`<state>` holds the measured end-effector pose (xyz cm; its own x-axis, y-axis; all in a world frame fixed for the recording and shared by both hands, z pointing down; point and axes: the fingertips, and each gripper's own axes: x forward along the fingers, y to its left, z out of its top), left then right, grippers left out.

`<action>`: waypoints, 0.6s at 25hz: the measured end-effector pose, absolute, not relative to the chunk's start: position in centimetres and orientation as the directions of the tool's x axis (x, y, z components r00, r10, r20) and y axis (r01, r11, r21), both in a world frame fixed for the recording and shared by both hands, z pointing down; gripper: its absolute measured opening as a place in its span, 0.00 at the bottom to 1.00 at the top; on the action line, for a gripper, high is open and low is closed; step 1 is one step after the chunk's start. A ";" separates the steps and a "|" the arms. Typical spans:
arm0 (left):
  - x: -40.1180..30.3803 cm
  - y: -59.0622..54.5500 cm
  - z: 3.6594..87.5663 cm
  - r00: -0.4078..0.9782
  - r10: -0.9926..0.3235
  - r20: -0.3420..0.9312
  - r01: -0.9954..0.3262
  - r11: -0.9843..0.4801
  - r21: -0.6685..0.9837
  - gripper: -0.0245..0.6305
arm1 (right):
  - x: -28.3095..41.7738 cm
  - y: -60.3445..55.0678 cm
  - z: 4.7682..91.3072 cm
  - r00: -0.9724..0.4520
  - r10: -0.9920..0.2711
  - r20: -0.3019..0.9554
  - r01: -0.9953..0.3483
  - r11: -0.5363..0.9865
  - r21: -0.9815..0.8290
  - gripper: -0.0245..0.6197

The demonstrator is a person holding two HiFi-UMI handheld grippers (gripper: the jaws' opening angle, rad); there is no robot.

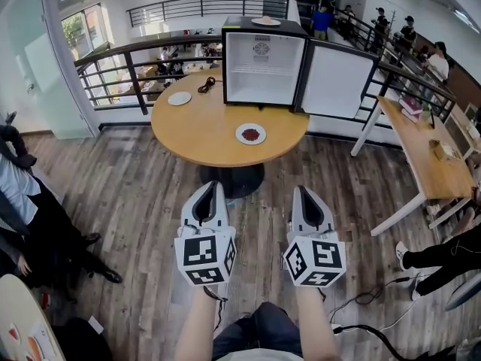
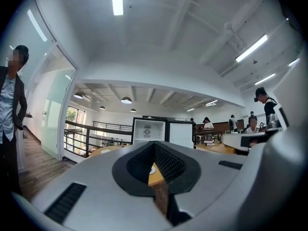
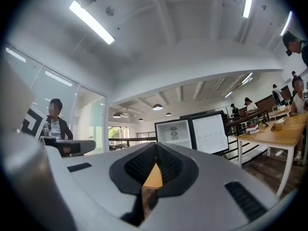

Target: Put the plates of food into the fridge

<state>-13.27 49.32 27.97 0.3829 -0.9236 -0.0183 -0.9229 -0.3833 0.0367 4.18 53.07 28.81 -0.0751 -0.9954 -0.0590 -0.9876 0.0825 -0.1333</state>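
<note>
A white plate of red food point(image 1: 250, 134) sits on the round wooden table point(image 1: 203, 130), near its right front. Farther left lies a second white plate point(image 1: 179, 98), and a third plate point(image 1: 265, 22) rests on top of the fridge. The small fridge point(image 1: 263, 68) stands at the table's far edge with its door point(image 1: 336, 81) swung open to the right and bare white shelves inside. My left gripper point(image 1: 216, 185) and right gripper point(image 1: 298, 189) hover side by side over the floor, short of the table, both shut and holding nothing. Both gripper views face the open fridge point(image 2: 149, 130) point(image 3: 173, 131).
A black object point(image 1: 207, 86) lies on the table beside the fridge. A dark railing point(image 1: 120, 74) runs behind the table. A long wooden desk point(image 1: 421, 156) stands at the right. A person point(image 1: 26, 209) stands at the left, another's legs point(image 1: 440, 254) at the right. Cables point(image 1: 368, 299) trail on the floor.
</note>
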 end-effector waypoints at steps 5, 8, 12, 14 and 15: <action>-12.9 47.4 28.4 0.391 -0.921 -0.004 -0.919 -0.390 0.056 0.05 | 4.4 51.2 29.0 -0.078 -0.996 -0.042 -0.988 0.083 -0.130 0.06; -12.1 45.6 28.7 0.390 -0.921 0.004 -0.920 -0.389 0.046 0.05 | 4.9 49.3 29.2 -0.083 -0.996 -0.035 -0.988 0.087 -0.128 0.06; -10.9 42.7 29.1 0.384 -0.923 0.013 -0.922 -0.383 0.049 0.05 | 5.9 46.2 29.5 -0.097 -0.995 -0.029 -0.987 0.100 -0.127 0.06; -10.2 41.1 29.1 0.380 -0.925 0.016 -0.924 -0.379 0.047 0.05 | 6.4 44.3 29.4 -0.107 -0.994 -0.030 -0.986 0.110 -0.125 0.06; -9.9 40.2 29.2 0.376 -0.926 0.018 -0.926 -0.375 0.046 0.05 | 6.7 43.4 29.3 -0.114 -0.993 -0.030 -0.986 0.117 -0.123 0.06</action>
